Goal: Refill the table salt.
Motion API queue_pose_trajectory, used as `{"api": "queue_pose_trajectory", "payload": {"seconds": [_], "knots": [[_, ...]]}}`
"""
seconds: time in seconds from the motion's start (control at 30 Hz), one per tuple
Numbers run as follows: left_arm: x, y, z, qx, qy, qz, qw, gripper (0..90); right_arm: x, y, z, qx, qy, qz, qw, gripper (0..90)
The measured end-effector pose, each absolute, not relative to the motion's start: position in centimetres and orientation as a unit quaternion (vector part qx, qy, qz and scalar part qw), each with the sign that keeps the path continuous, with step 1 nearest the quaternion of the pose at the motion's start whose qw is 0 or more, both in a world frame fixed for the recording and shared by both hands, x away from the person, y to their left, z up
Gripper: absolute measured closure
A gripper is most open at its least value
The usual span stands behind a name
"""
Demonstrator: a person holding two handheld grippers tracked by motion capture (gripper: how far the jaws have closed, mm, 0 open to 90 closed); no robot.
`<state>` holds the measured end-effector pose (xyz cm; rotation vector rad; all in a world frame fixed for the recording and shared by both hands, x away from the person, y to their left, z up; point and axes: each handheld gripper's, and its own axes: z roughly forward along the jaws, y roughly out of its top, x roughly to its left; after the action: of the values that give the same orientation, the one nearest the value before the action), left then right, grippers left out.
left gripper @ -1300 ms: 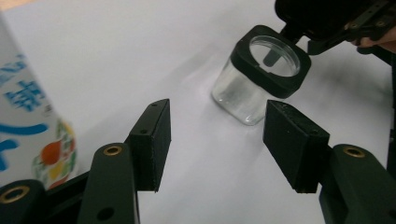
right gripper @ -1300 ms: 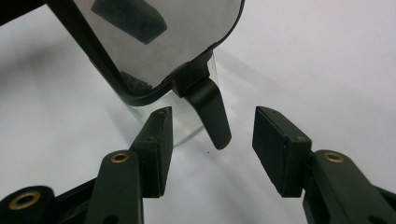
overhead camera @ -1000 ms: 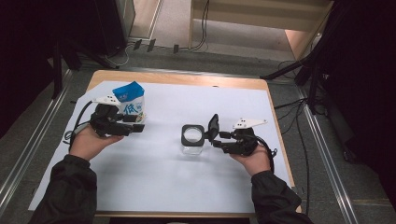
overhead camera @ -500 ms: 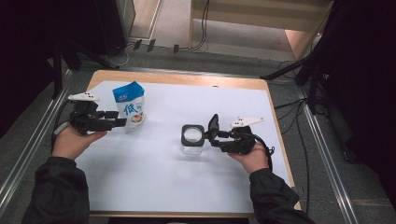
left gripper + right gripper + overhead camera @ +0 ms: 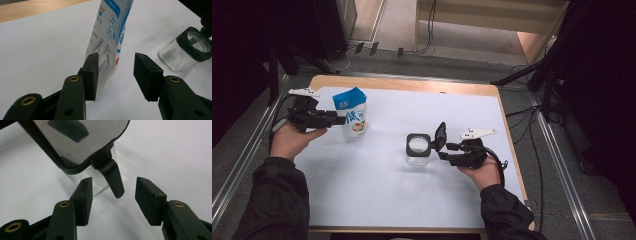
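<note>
A blue-and-white stand-up pouch (image 5: 352,115) stands upright at the left of the white table sheet. My left gripper (image 5: 337,120) is open right beside it, pointing at its left side. In the left gripper view the pouch (image 5: 110,32) rises just past the open left gripper (image 5: 116,75), off to the left pad's side. A small glass jar (image 5: 418,150) with a black collar stands mid-table, its hinged lid (image 5: 440,136) flipped up. My right gripper (image 5: 443,150) is open by the lid side. In the right gripper view the lid's latch tab (image 5: 113,178) hangs between the open jaws, untouched.
The white sheet (image 5: 412,200) covers most of a wooden table, whose bare edge (image 5: 412,85) shows at the back. Cables lie on the floor beyond it and along the right side. The jar (image 5: 186,48) also appears at the right of the left gripper view.
My left gripper drew back to the left from the pouch, then edged toward it again. The pouch stays standing. The right gripper and the jar have hardly moved.
</note>
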<state>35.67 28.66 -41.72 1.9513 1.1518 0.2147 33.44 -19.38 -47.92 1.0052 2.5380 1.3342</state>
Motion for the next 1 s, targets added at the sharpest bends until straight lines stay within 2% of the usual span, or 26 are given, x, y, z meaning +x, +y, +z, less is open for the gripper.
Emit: {"api": "queue_pose_trajectory", "payload": {"seconds": [0.33, 0.73, 1.0], "knots": [[37.5, 27.8, -41.9, 0.782, 0.456, 0.083, 0.416, 68.6, 32.2, -19.4, -48.1, 0.336, 0.834, 0.435, 0.05, 49.6], [38.2, 27.4, -42.4, 0.783, 0.458, 0.097, 0.409, 89.4, 31.1, -19.6, -47.9, 0.335, 0.831, 0.441, 0.048, 50.4], [38.2, 27.4, -42.4, 0.781, 0.461, 0.092, 0.412, 90.0, 30.8, -19.0, -47.7, 0.319, 0.836, 0.445, 0.042, 51.1]]}}
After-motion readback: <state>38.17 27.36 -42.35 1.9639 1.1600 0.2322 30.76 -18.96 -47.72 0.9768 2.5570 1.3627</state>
